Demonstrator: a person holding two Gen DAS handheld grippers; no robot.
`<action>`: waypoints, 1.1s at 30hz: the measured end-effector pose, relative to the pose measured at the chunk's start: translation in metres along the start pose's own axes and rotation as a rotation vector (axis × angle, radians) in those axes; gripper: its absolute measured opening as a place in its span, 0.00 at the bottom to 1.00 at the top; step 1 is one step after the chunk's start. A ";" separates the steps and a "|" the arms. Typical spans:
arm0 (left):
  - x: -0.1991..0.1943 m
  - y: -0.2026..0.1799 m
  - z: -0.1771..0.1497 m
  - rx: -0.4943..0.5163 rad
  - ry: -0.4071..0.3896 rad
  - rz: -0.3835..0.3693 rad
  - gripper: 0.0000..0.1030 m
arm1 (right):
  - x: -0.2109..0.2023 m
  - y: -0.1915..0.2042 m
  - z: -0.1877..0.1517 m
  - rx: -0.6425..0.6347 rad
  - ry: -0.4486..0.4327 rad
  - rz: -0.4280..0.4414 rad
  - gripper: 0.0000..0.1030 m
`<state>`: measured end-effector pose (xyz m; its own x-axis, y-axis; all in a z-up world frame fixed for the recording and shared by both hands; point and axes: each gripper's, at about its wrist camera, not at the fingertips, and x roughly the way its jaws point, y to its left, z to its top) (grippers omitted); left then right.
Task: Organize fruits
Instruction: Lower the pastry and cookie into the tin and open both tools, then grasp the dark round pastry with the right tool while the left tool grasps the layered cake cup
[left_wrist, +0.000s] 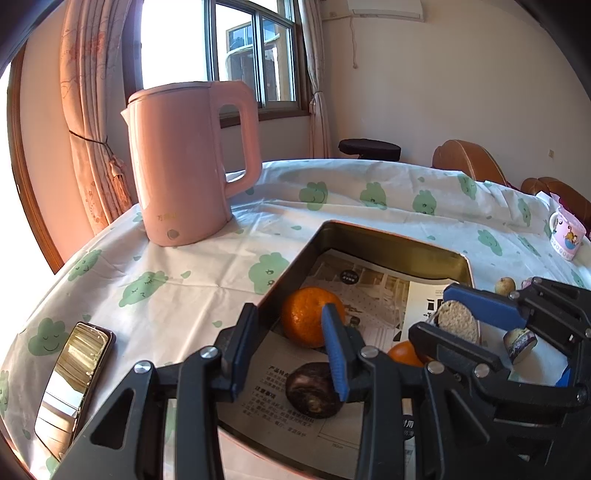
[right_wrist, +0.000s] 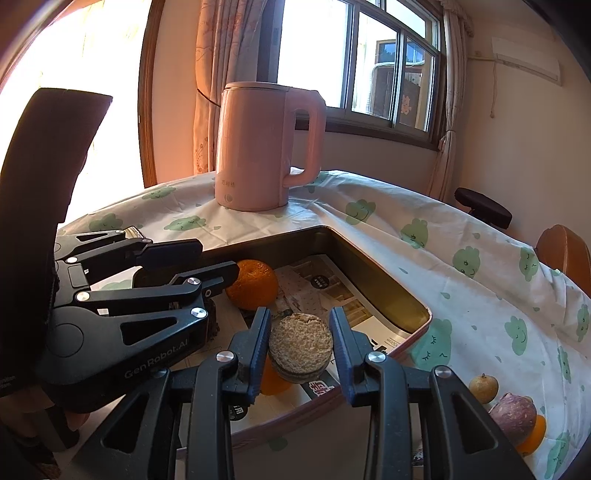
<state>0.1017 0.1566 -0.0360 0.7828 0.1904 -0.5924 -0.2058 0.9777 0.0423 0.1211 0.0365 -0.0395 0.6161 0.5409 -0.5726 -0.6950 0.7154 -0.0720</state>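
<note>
Gripping a fruit half (right_wrist: 300, 341), its rough cut face towards the right wrist camera.

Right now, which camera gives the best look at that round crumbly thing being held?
The right wrist view: the crumbly round sits centred, its whole face visible. The left wrist view shows it off to the side, partly hidden by the right gripper.

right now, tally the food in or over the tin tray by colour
orange fruit: 2 (one whole, one half hidden)
dark brown fruit: 1
tan cut piece, held in the right tool: 1
total: 4
</note>
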 end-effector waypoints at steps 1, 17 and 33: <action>0.000 0.000 0.000 -0.002 0.000 0.003 0.37 | 0.000 0.001 0.000 -0.003 0.001 0.003 0.34; -0.023 0.006 -0.004 -0.018 -0.102 0.052 0.77 | -0.012 -0.008 -0.004 0.019 -0.010 -0.025 0.59; -0.058 -0.062 -0.008 0.057 -0.142 -0.102 0.82 | -0.117 -0.114 -0.070 0.194 0.029 -0.276 0.71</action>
<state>0.0642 0.0838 -0.0103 0.8739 0.0966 -0.4764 -0.0906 0.9953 0.0356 0.1021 -0.1391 -0.0220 0.7588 0.3041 -0.5760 -0.4181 0.9055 -0.0728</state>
